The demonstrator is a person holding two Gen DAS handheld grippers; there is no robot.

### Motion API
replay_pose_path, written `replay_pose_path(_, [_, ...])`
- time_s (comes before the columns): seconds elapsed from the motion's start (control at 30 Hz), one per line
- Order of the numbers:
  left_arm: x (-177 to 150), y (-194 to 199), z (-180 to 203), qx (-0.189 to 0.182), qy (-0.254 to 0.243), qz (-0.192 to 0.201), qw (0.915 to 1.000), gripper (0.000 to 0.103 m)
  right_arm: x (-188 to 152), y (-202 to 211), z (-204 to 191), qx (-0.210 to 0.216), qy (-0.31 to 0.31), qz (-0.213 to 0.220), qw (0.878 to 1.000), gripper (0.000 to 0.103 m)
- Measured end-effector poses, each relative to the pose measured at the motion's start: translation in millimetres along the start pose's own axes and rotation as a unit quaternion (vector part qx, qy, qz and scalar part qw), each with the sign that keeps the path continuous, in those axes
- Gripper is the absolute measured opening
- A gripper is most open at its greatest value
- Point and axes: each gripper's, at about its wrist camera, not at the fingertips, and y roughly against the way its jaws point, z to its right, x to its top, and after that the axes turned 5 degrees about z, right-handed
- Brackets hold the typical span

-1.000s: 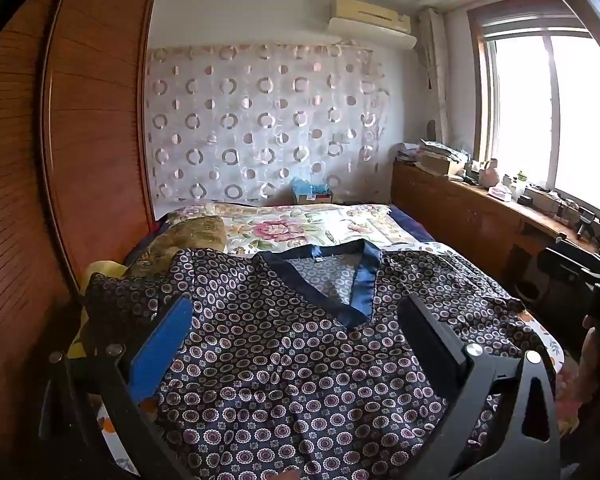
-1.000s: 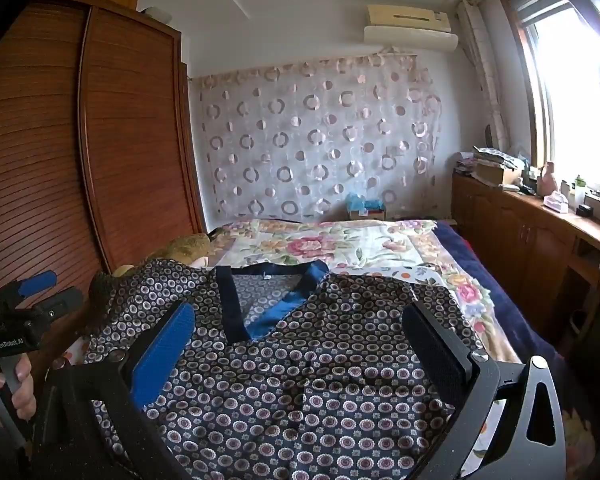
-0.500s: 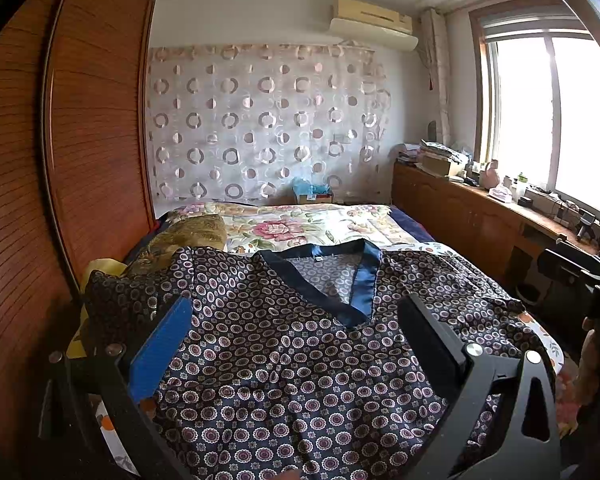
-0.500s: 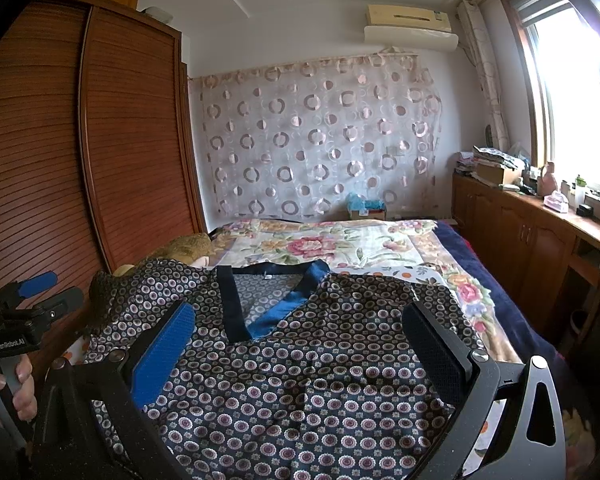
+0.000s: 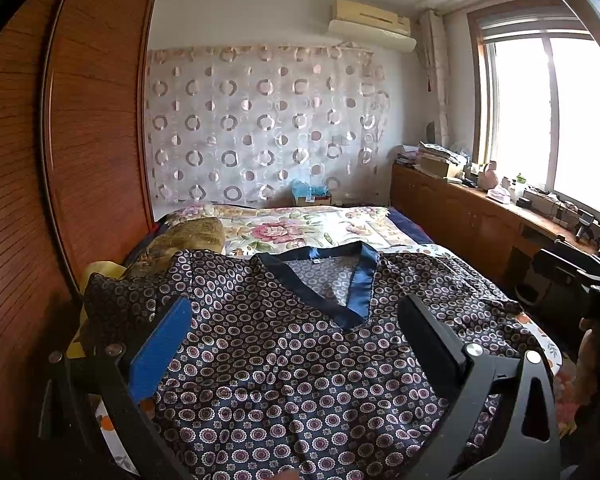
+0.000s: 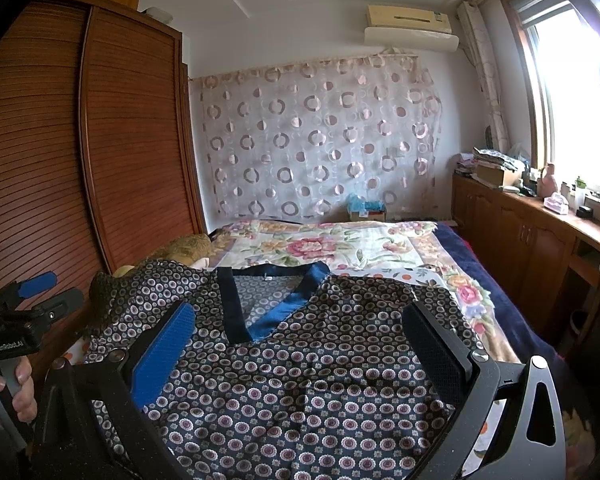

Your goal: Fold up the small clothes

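Note:
A dark navy top patterned with small rings lies spread flat on the bed, its blue V-neck collar pointing toward the far wall. My left gripper hovers open above the top's lower half, nothing between its fingers. In the right wrist view the same top fills the foreground with its collar ahead. My right gripper is also open and empty over the cloth. The left gripper's body shows at that view's left edge, held by a hand.
The bed carries a floral quilt and a brown-gold pillow at the left. A wooden wardrobe lines the left side. A low wooden cabinet with clutter runs under the window on the right.

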Motion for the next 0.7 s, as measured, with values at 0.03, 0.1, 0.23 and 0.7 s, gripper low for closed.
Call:
replay_pose_path(0.03, [0.3, 0.1, 1.0, 0.000, -0.001, 0.000, 1.0000, 0.103, 0.0, 0.1, 0.4, 0.000, 0.000, 0.000, 1.000, 0.103])
replay_pose_path(0.1, [0.8, 0.4, 1.9, 0.000, -0.002, 0.000, 1.0000, 0.103, 0.2, 0.3, 0.2, 0.000, 0.000, 0.001, 1.000, 0.103])
replay_pose_path(0.23, [1.0, 0.6, 2.7, 0.000, -0.002, 0.000, 1.0000, 0.103, 0.8, -1.0, 0.7, 0.000, 0.000, 0.001, 1.000, 0.103])
replay_pose_path(0.7, [1.5, 1.1, 3.5, 0.001, -0.002, 0.003, 1.0000, 0.103, 0.3, -2.8, -1.1, 0.003, 0.001, -0.001, 1.000, 0.103])
